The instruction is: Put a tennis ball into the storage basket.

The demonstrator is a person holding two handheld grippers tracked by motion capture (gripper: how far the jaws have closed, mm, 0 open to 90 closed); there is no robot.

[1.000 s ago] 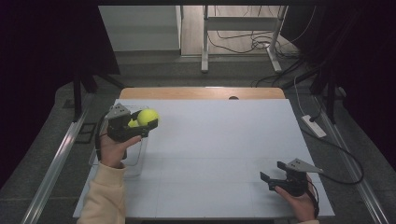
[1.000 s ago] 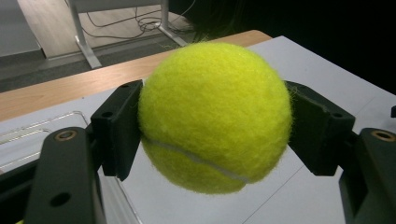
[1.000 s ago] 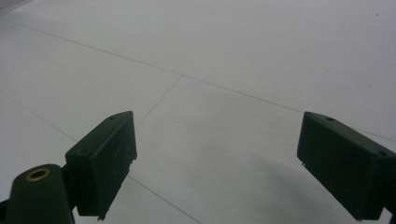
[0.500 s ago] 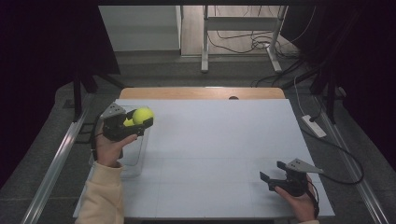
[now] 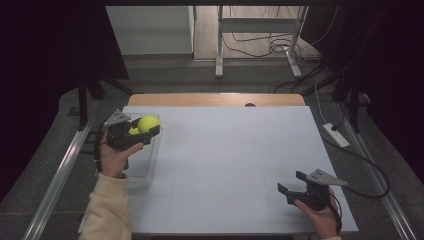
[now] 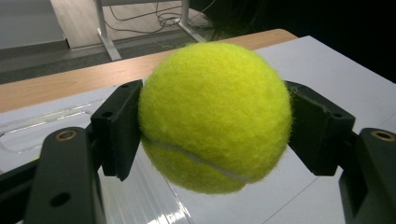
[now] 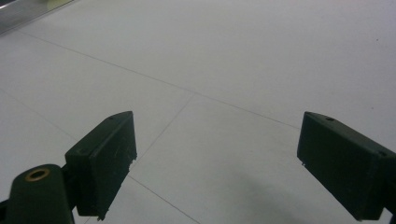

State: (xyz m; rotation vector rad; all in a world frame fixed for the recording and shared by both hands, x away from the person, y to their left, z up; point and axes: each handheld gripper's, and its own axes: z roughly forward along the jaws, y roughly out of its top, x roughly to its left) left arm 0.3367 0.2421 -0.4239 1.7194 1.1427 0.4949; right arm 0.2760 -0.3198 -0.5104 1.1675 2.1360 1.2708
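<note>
My left gripper (image 5: 149,129) is shut on a yellow tennis ball (image 5: 148,123), held above a clear plastic container (image 5: 141,167) at the table's left edge. In the left gripper view the tennis ball (image 6: 215,116) is squeezed between both black jaws, with the clear container's rim (image 6: 46,127) below and behind it. My right gripper (image 5: 291,182) rests low near the table's front right corner. Its jaws stand wide apart with nothing between them. In the right gripper view my gripper (image 7: 215,163) has bare white tabletop between its open jaws.
The white table (image 5: 235,150) has a wooden strip (image 5: 215,99) along its far edge. A white power strip (image 5: 336,135) and cables lie on the floor to the right. Metal rails run along both sides of the table.
My left gripper has carried the tennis ball a little to the left, over the clear container. The right gripper has stayed still and open.
</note>
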